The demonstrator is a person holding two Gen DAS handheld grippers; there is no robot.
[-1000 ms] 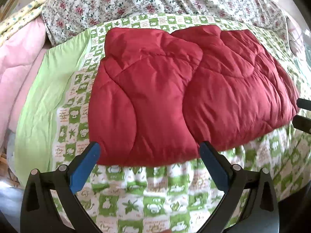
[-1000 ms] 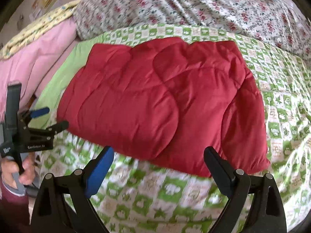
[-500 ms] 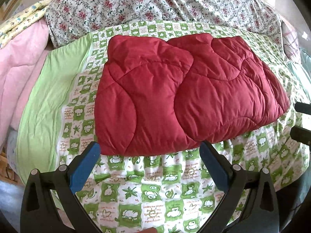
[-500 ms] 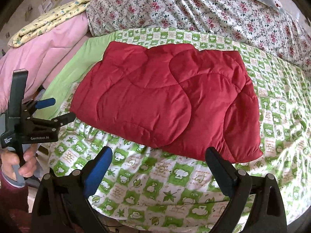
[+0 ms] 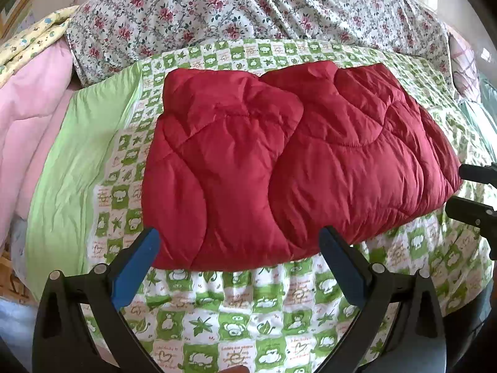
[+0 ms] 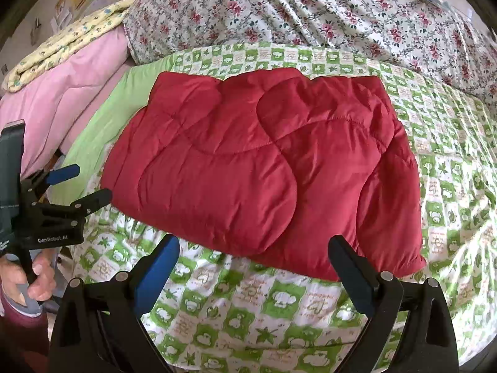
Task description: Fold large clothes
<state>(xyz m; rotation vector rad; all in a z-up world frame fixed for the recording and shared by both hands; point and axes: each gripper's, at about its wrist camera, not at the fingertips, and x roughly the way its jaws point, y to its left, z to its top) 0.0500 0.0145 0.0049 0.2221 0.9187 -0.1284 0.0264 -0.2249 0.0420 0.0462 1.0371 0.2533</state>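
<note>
A red quilted jacket (image 5: 279, 161) lies folded into a flat rectangle on a green and white checked bedspread (image 5: 236, 317); it also shows in the right wrist view (image 6: 264, 168). My left gripper (image 5: 239, 242) is open and empty, hovering just short of the jacket's near edge. My right gripper (image 6: 254, 251) is open and empty, also just short of the near edge. The left gripper shows at the left of the right wrist view (image 6: 84, 183), beside the jacket's left end. The right gripper's fingertips (image 5: 472, 192) show at the right edge of the left wrist view.
A floral quilt (image 6: 310, 15) is heaped behind the jacket. A pink blanket (image 6: 71, 87) with a yellow cloth (image 6: 68, 37) on it lies at the left. A plain green strip (image 5: 71, 168) borders the bedspread's left side.
Both grippers have pulled back and risen from the jacket, so more bedspread shows in front of it. The jacket has not moved.
</note>
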